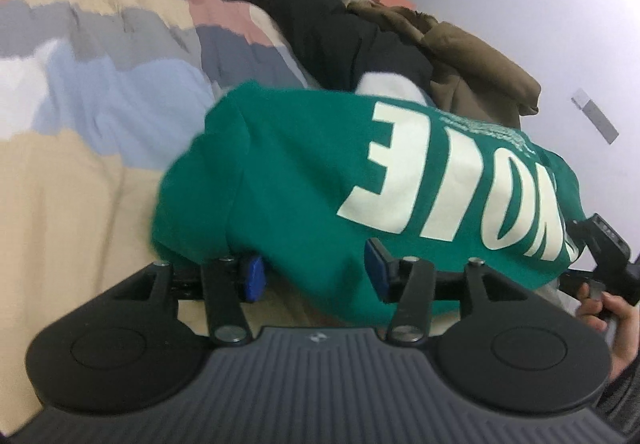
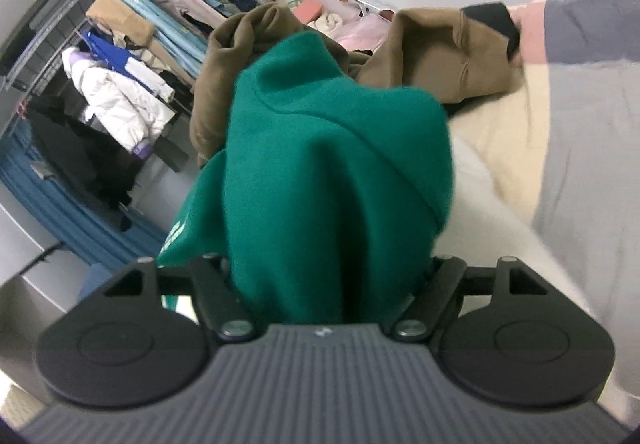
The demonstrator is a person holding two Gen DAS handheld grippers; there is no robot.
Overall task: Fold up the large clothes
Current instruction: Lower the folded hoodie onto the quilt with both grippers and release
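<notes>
Left gripper (image 1: pixel 316 276) tilts down over the bed's near edge, blue pads (image 1: pixel 253 278) apart, green sweatshirt (image 1: pixel 304 180) fabric lying loose between them, not pinched. Right gripper (image 2: pixel 328 284) points nearly level toward the clothes rack (image 2: pixel 120 56), its fingers spread wide but tips buried under bunched green cloth, so grip can't be told; a hand (image 1: pixel 612 324) holds it at the left view's right edge. Sweatshirt sits on the patchwork bedspread (image 1: pixel 80 84) beside a brown garment (image 2: pixel 440 52); big cream letters, upside down, partly read "NOIE".
</notes>
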